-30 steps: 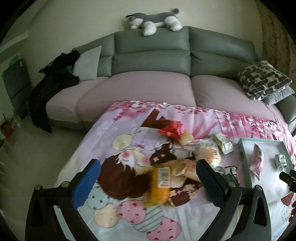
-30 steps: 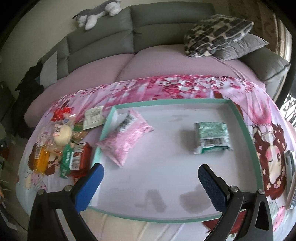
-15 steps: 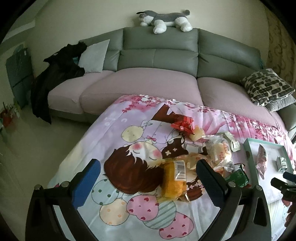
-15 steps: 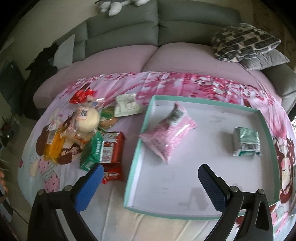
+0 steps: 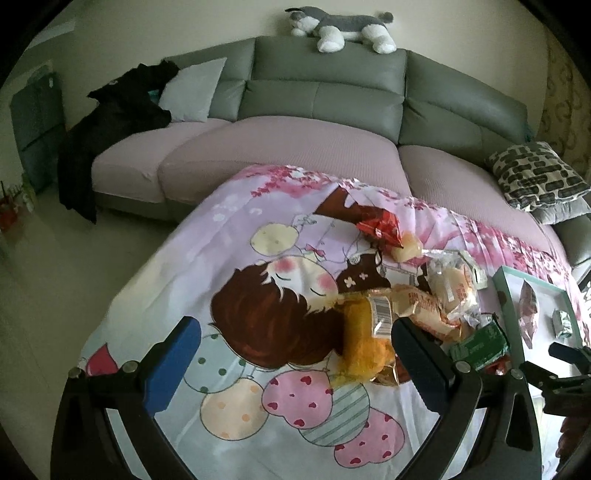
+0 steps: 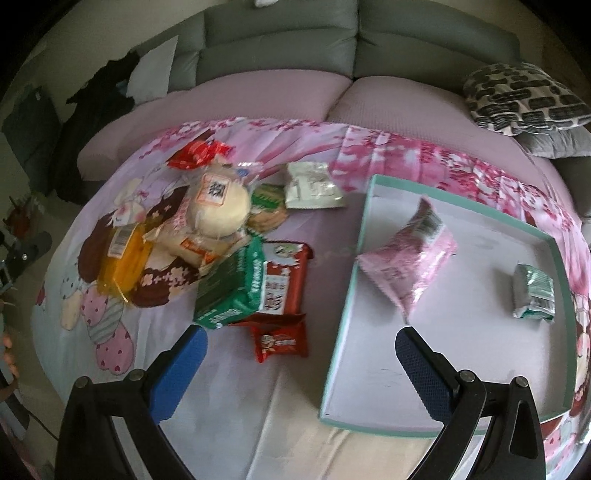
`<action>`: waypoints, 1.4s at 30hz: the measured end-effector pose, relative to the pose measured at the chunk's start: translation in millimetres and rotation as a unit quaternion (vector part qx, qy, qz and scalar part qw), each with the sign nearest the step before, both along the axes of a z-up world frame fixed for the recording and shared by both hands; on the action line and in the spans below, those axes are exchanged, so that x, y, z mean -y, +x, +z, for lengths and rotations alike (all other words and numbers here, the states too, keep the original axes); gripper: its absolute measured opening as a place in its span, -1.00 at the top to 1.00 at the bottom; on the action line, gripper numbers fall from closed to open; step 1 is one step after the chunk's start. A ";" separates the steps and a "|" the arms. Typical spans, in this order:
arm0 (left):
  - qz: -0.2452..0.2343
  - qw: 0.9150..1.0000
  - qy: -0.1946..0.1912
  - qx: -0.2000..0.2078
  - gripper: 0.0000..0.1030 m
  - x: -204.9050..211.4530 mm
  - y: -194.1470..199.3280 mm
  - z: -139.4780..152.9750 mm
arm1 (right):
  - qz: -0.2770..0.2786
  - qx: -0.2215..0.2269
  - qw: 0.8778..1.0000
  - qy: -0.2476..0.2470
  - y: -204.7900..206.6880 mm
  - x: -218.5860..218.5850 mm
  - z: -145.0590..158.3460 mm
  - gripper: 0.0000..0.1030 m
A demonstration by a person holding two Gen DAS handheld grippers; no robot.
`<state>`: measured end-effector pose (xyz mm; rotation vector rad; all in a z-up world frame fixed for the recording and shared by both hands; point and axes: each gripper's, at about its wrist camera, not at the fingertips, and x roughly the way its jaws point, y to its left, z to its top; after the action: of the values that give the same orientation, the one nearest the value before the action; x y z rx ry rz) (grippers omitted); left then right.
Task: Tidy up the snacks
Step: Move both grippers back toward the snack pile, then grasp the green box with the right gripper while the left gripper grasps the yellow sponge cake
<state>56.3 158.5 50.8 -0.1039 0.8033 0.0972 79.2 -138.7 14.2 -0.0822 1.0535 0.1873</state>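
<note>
A heap of snack packets lies on the cartoon-print cloth: an orange packet (image 5: pixel 365 339) (image 6: pixel 123 258), a round bun (image 6: pixel 218 206), a green box (image 6: pixel 231 291), a dark red packet (image 6: pixel 282 280) and a small red packet (image 6: pixel 280 338). A teal-rimmed tray (image 6: pixel 347 295) (image 5: pixel 504 291) to the right holds a pink bag (image 6: pixel 410 258) and a green-silver packet (image 6: pixel 533 291). My left gripper (image 5: pixel 295 343) hangs open left of the orange packet. My right gripper (image 6: pixel 301 349) hangs open above the small red packet, straddling the tray's left rim.
A grey and pink sofa (image 5: pixel 280 147) curves behind the table, with a patterned cushion (image 6: pixel 524 98), dark clothes (image 5: pixel 110 122) and a plush dog (image 5: pixel 340 26). The cloth's left edge drops to bare floor (image 5: pixel 74 280).
My right gripper has swung left, from over the tray middle to over the snack heap's near side. The left gripper has drifted left, so the heap sits further right in its view.
</note>
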 end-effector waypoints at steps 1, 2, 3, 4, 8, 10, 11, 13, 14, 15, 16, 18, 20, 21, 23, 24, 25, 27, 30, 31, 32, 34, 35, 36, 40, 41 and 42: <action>-0.002 1.000 -0.002 -0.004 -0.99 0.4 0.8 -2.9 | 0.004 -0.002 1.000 -0.001 0.3 -3.8 -1.8 -1.00; -0.004 1.000 -0.005 -0.007 -0.99 1.0 1.7 -5.2 | 0.008 -0.004 1.000 -0.002 0.5 -6.5 -3.0 -1.00; -0.006 1.000 -0.008 -0.011 -0.99 2.1 3.0 -7.8 | 0.012 -0.005 1.000 -0.003 0.8 -10.1 -4.4 -1.00; -0.008 1.000 -0.012 -0.015 -0.99 3.6 4.8 -10.8 | 0.015 -0.005 1.000 -0.003 1.3 -12.7 -5.4 -1.00; -0.027 0.998 -0.034 -0.034 -0.99 13.7 11.3 -22.0 | 0.034 -0.004 0.999 -0.008 2.9 -25.2 -7.9 -1.00; -0.039 0.998 -0.038 -0.042 -0.99 21.3 15.9 -26.7 | 0.045 -0.001 0.999 -0.017 3.7 -32.0 -9.2 -1.00; -0.044 0.997 -0.040 -0.046 -0.99 24.3 18.0 -28.7 | 0.048 0.001 0.999 -0.021 4.2 -34.8 -9.9 -1.00; -0.057 0.996 -0.043 -0.053 -0.99 30.9 23.3 -33.0 | 0.056 0.004 0.998 -0.032 6.3 -41.3 -12.8 -1.00; -0.063 0.995 -0.045 -0.056 -0.99 33.9 26.0 -35.4 | 0.058 0.005 0.998 -0.039 7.7 -44.5 -15.0 -1.00; -0.067 0.995 -0.045 -0.062 -0.99 36.8 28.9 -38.1 | 0.059 0.005 0.997 -0.043 8.8 -46.0 -16.5 -1.00; -0.069 0.994 -0.045 -0.067 -0.99 38.8 31.5 -40.6 | 0.062 0.006 0.997 -0.049 10.2 -49.1 -18.8 -1.00; -0.072 0.993 -0.050 -0.080 -0.99 41.4 37.5 -47.3 | 0.067 0.009 0.996 -0.060 12.3 -54.6 -22.6 -1.00; -0.071 0.992 -0.052 -0.088 -0.99 42.0 41.9 -52.5 | 0.072 0.015 0.995 -0.074 14.0 -60.9 -26.3 -1.00; -0.068 0.992 -0.049 -0.092 -0.99 42.7 44.6 -55.8 | 0.075 0.018 0.994 -0.080 14.9 -63.9 -27.9 -1.00; -0.066 0.992 -0.046 -0.097 -0.99 42.4 48.1 -60.1 | 0.080 0.021 0.992 -0.092 17.0 -69.0 -31.5 -1.00; -0.063 0.992 -0.045 -0.099 -0.99 42.5 50.3 -62.6 | 0.081 0.022 0.992 -0.095 17.9 -71.0 -33.1 -1.00; -0.062 0.992 -0.045 -0.100 -0.99 42.1 51.9 -64.4 | 0.082 0.024 0.991 -0.100 18.9 -73.3 -35.0 -1.00; -0.061 0.992 -0.042 -0.101 -0.99 42.7 54.9 -67.6 | 0.085 0.026 0.990 -0.109 19.7 -76.9 -38.2 -1.00; -0.061 0.992 -0.039 -0.102 -0.99 43.7 58.5 -71.2 | 0.086 0.027 0.988 -0.122 20.7 -80.9 -44.1 -1.00; -0.063 0.992 -0.037 -0.103 -0.98 44.8 60.5 -72.5 | 0.085 0.027 0.988 -0.127 21.2 -81.5 -46.5 -1.00; -0.065 0.992 -0.035 -0.103 -0.97 46.0 61.9 -73.4 | 0.084 0.027 0.988 -0.130 21.7 -81.8 -47.9 -1.00; -0.070 0.992 -0.031 -0.105 -0.90 48.8 63.9 -75.0 | 0.082 0.028 0.987 -0.137 22.4 -82.4 -50.3 -0.99; -0.072 0.991 -0.030 -0.106 -0.80 50.2 65.0 -75.7 | 0.081 0.030 0.986 -0.141 22.6 -82.8 -50.7 -0.99; -0.073 0.991 -0.028 -0.108 -0.77 51.6 66.0 -76.6 | 0.081 0.032 0.986 -0.145 22.7 -83.1 -51.0 -0.98; -0.074 0.991 -0.022 -0.110 -0.73 55.0 68.7 -79.1 | 0.089 0.044 0.982 -0.161 22.6 -86.3 -51.1 -0.98; -0.075 0.991 -0.022 -0.111 -0.57 55.4 68.5 -79.2 | 0.091 0.047 0.981 -0.165 22.5 -86.8 -51.2 -0.98; -0.075 0.991 -0.022 -0.113 -0.48 55.7 68.8 -79.5 | 0.092 0.048 0.981 -0.167 22.4 -87.1 -51.4 -0.98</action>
<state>125.1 102.8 -28.7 -0.0745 1.0364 -0.0519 101.5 -51.7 -37.2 -0.4885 0.9729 0.1706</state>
